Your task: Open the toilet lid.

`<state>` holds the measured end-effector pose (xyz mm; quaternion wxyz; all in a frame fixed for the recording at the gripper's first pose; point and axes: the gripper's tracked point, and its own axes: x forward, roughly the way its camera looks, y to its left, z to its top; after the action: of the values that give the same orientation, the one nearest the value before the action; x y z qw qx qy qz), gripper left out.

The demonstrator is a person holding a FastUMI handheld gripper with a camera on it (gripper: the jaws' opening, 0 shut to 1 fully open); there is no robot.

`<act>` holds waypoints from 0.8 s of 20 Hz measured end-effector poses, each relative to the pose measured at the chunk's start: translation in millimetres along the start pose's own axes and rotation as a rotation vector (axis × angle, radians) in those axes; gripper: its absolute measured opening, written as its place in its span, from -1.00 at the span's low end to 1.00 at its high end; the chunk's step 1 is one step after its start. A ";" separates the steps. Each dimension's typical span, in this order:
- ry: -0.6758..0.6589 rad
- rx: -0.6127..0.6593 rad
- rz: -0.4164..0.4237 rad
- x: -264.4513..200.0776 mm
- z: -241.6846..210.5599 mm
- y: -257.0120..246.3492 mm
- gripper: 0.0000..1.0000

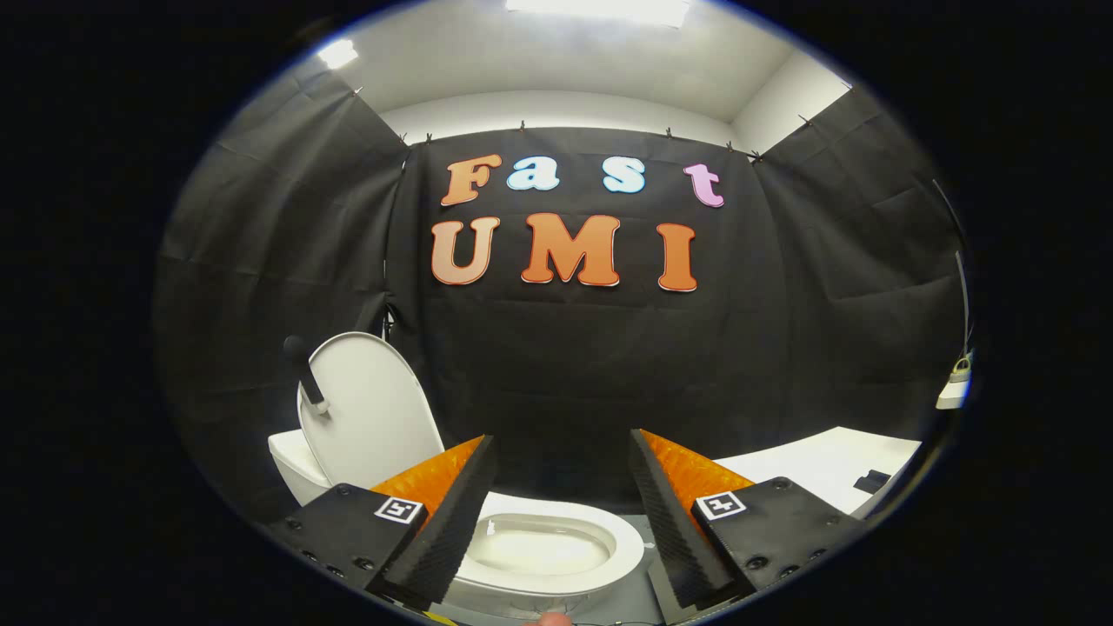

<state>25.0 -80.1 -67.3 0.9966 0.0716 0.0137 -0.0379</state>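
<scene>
The white oval plastic toilet lid (369, 409) stands raised, nearly upright and leaning back to the far left, above the white ceramic toilet (556, 556) whose open seat ring and pale bowl lie low between the fingers. A dark, round-topped handle (306, 374) sticks out from the lid's left edge; what it is made of is hard to tell. Behind the lid, a white ceramic cistern (291, 461) shows partly, its far side covered by the lid.

The gripper (563, 513) hangs with its fingers (448, 522) spread wide, holding nothing. The bowl sits in the gap and just beyond them, and neither finger touches the seat or the lid. Nothing stands between the fingers and the toilet. Each finger's base carries a small square black-and-white marker (399, 509); its pattern is no readable writing.

To the right, beyond the right finger, a white flat countertop (826, 465) runs away, with a small dark object (871, 481) lying on it, too small to identify. Farther right, a small white shelf (954, 393) holds a little greyish thing that I cannot make out, and a thin cable (962, 287) rises above it. The black cloth wall (565, 374) closes the booth at the back and sides, clipped along its top edge under a white ceiling with bright light panels (600, 9). The near edge of the toilet is cut off behind the fingers.
</scene>
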 end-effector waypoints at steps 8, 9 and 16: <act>0.000 0.002 -0.001 -1.2 1.0 -1.1 0.96; 0.001 0.003 -0.002 -1.0 0.2 -1.5 0.96; 0.002 0.003 -0.004 -2.0 -0.4 -1.7 0.96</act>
<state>22.9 -81.7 -67.8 0.9964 0.0731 0.0150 -0.0400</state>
